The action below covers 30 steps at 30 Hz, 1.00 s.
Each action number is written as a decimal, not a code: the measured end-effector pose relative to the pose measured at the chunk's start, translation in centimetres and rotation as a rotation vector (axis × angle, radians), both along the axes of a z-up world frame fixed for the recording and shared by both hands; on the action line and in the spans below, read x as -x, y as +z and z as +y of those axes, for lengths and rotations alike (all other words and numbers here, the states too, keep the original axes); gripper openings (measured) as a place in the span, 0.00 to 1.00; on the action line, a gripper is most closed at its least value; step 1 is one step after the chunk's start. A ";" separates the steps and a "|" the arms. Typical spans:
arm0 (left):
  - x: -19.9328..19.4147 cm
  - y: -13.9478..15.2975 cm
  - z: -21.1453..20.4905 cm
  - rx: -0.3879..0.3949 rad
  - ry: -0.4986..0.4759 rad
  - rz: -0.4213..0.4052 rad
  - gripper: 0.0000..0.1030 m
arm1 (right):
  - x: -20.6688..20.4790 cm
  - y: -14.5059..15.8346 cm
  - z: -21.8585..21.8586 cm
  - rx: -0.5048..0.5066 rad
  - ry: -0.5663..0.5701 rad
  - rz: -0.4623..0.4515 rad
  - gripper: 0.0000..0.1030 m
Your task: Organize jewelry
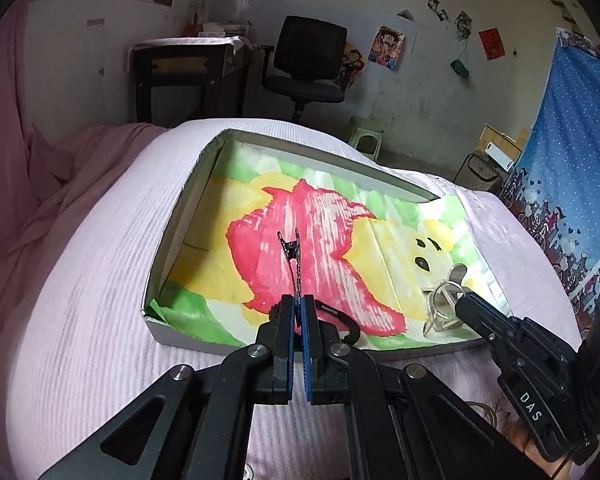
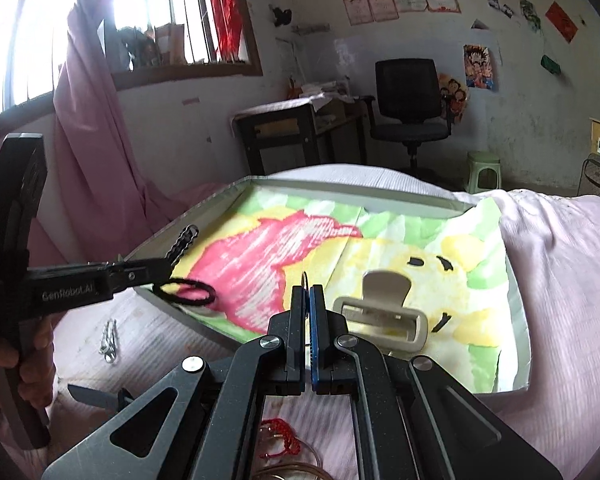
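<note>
The left claw point(image 1: 299, 307) is clenched on a thin black beaded hair clip point(image 1: 291, 254), held over the shallow grey cardboard box lid point(image 1: 168, 240) on the pink ribbed bed cover point(image 1: 92, 264); "GenRobot.AI" marks its side. The right claw point(image 2: 309, 300), labelled "DAS", pinches a thin metal ring point(image 2: 306, 280), mostly hidden, above a beige plastic hair claw clip point(image 2: 384, 312).

"DAS" – white letters on right gripper point(image 1: 462, 304) body; "GenRobot.AI" – on left gripper point(image 2: 168, 262) body.

Matt painted paper tray lining point(image 1: 380, 248), seemingly
</note>
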<state>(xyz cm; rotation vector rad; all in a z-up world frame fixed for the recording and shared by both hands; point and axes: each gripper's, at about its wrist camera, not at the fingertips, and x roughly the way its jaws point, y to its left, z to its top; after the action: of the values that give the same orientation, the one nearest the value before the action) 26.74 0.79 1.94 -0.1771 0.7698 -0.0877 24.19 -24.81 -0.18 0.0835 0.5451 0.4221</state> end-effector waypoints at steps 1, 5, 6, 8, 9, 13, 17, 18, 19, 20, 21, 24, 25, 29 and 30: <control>0.1 0.0 0.0 -0.003 0.000 -0.001 0.04 | -0.1 -0.1 0.1 0.005 0.001 0.007 0.02; 0.5 -0.1 0.0 -0.001 0.004 -0.011 0.04 | -0.4 -0.3 0.4 0.021 0.001 0.031 0.02; 0.7 -0.1 0.0 -0.001 0.004 -0.014 0.05 | -0.4 -0.4 0.4 0.024 -0.002 0.036 0.02; 1.0 0.1 0.2 0.006 0.005 -0.020 0.08 | -0.3 -0.3 0.3 0.026 -0.005 0.041 0.02; 1.3 0.2 0.3 0.018 0.007 -0.025 0.13 | -0.2 -0.2 0.2 0.025 -0.008 0.043 0.02; 3.0 0.8 0.7 0.074 0.012 -0.078 0.44 | 0.8 0.1 -0.3 0.028 -0.022 0.033 0.03; 5.1 1.4 0.6 0.060 0.016 -0.126 0.52 | 2.3 0.9 -0.9 0.028 -0.039 0.010 0.03; 5.4 1.5 0.6 0.056 0.017 -0.132 0.55 | 2.8 1.1 -1.1 0.029 -0.044 -0.001 0.03; 6.2 1.6 0.6 0.051 0.019 -0.149 0.58 | 3.2 1.3 -1.2 0.028 -0.047 -0.008 0.03; 6.8 1.7 0.6 0.048 0.023 -0.163 0.65 | 3.8 1.6 -1.4 0.026 -0.054 -0.019 0.03; 7.2 1.7 0.6 0.047 0.026 -0.172 0.70 | 4.4 1.8 -1.7 0.020 -0.061 -0.030 0.04; 9.4 1.9 0.8 0.040 0.036 -0.216 0.74 | 5.9 2.5 -2.4 0.000 -0.082 -0.057 0.25; 9.9 1.9 0.9 0.037 0.040 -0.226 0.75 | 6.6 2.8 -2.6 -0.009 -0.090 -0.073 0.37; 12.0 2.0 1.2 0.029 0.059 -0.266 0.84 | 8.7 3.9 -3.2 -0.006 -0.100 -0.127 0.42; 12.6 2.0 1.3 0.031 0.065 -0.278 0.88 | 9.2 4.0 -3.3 -0.007 -0.103 -0.138 0.42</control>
<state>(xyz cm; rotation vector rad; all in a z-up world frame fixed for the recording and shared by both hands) 14.14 2.09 3.97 -0.2148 0.4853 -0.0607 14.99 -28.12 3.87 0.0880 0.4011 0.3270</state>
